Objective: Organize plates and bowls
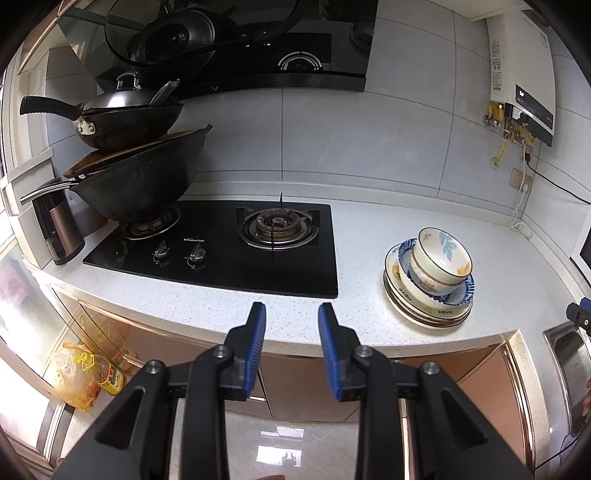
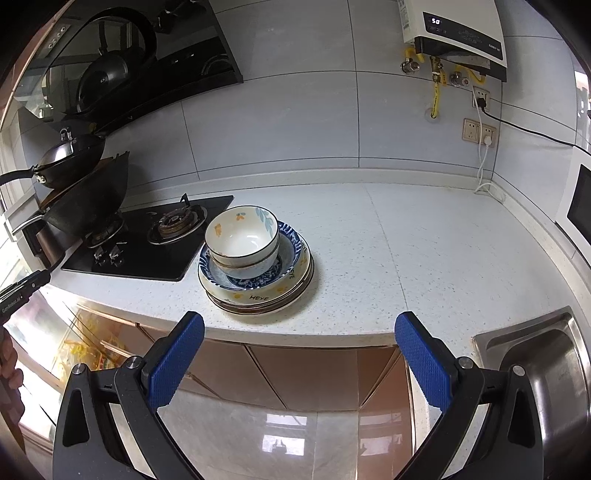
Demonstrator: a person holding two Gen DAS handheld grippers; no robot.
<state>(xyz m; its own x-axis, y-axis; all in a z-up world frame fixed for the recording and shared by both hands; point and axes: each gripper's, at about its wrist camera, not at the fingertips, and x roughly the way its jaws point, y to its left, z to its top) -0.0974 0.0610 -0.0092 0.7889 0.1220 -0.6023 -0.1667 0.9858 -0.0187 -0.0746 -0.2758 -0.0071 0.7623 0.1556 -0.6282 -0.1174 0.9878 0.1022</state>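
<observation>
A stack of dishes stands on the white counter [image 2: 424, 258]: two nested white bowls with leaf and flower prints [image 2: 242, 236] sit in a blue-patterned dish [image 2: 288, 254], on several cream plates marked HEYE [image 2: 258, 299]. The stack also shows in the left wrist view [image 1: 430, 277]. My right gripper [image 2: 299, 325] is open wide and empty, in front of the counter edge just short of the stack. My left gripper [image 1: 291, 314] is open and empty, at the counter edge in front of the hob, left of the stack.
A black gas hob [image 1: 221, 247] lies left of the stack, with stacked black woks [image 1: 136, 173] on its left burner. A steel sink [image 2: 546, 369] is at the right. A water heater [image 2: 458, 33] and cables hang on the tiled wall. Brown cabinets are below.
</observation>
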